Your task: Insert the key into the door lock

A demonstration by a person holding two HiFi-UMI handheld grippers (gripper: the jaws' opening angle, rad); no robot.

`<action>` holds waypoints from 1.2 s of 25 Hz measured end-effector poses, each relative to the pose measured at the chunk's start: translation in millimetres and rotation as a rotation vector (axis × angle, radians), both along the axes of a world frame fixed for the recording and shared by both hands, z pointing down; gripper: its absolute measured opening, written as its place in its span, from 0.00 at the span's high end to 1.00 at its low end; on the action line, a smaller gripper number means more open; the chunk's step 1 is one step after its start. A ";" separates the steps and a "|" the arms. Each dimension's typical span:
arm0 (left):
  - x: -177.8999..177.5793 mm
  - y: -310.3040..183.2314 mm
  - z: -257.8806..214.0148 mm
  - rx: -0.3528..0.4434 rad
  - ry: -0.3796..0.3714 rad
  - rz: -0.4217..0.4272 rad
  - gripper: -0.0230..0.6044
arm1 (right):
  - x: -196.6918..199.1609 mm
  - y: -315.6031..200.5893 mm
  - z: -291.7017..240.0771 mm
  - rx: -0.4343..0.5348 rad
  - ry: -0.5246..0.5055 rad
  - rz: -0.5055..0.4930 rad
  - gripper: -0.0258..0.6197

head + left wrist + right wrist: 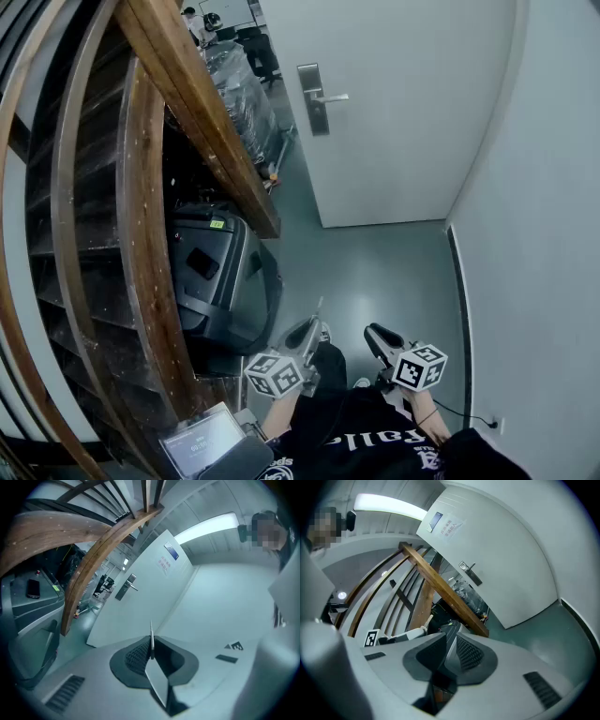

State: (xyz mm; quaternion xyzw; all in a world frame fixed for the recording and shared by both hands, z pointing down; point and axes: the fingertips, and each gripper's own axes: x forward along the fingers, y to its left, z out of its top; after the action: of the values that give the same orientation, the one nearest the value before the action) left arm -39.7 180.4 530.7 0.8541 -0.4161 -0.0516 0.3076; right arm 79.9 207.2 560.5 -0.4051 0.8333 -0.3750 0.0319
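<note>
Key (151, 631) sits clamped edge-on in left gripper (309, 330) jaws, thin blade sticking out forward, held low over the floor (384, 272) and well apart from the door lock (313, 97) on the white door (412, 112). Right gripper (449, 641) jaws nearly together, nothing between them. Black case (220, 277) under wooden stair rail (202, 103), left.
</note>
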 end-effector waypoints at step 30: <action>-84.4 -334.0 0.5 -0.044 0.100 0.131 0.92 | -103.3 -299.9 -24.0 0.001 0.035 0.107 0.84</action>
State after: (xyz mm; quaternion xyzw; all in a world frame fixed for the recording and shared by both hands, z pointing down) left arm -124.0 -153.5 531.2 0.8688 -0.3447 -0.0649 0.3496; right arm -23.4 -92.7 536.4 -0.4556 0.8109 -0.3653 0.0374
